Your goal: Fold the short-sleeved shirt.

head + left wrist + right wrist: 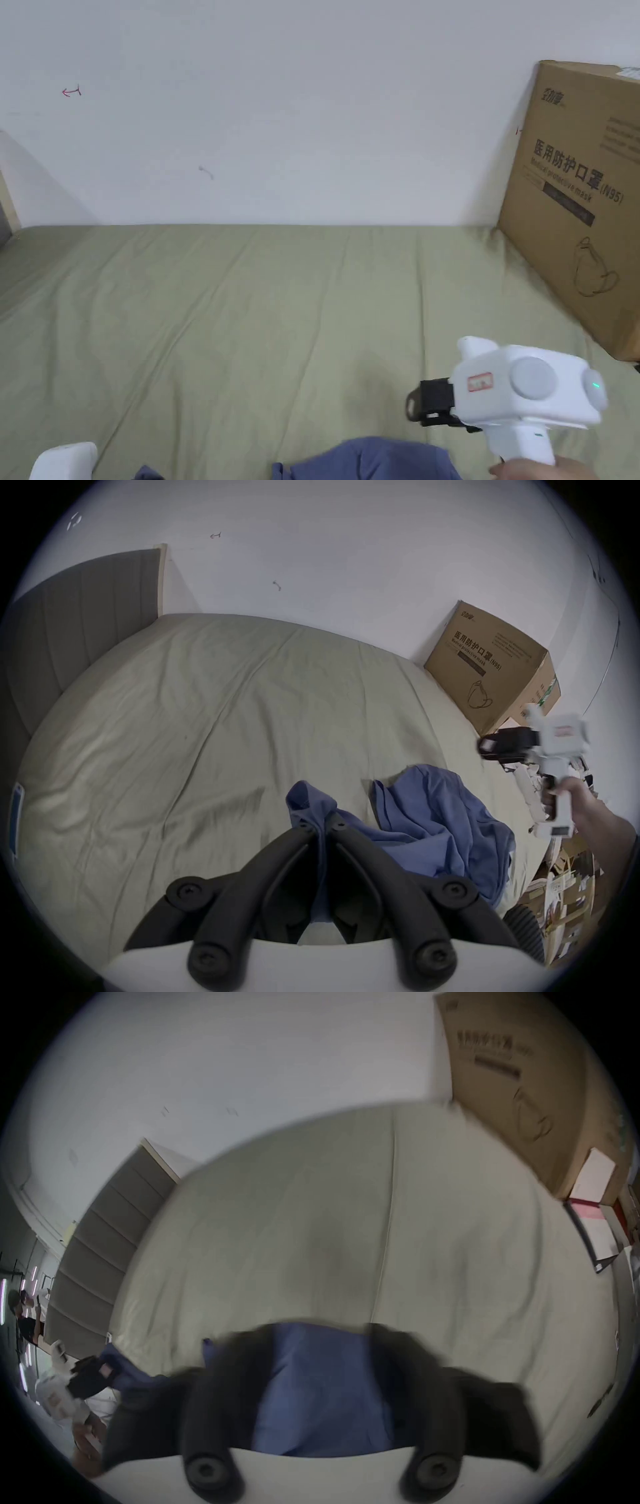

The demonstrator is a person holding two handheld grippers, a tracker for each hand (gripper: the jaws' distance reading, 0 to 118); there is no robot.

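Blue short-sleeved shirt (433,812) crumpled at near edge of olive bed sheet (194,722), cardboard box (491,674) against wall at far right. Left gripper (320,830) jaws pressed together, pinching a bunched fold of shirt. Right gripper (322,1338) jaws spread apart above shirt, blue cloth visible between them, view blurred.
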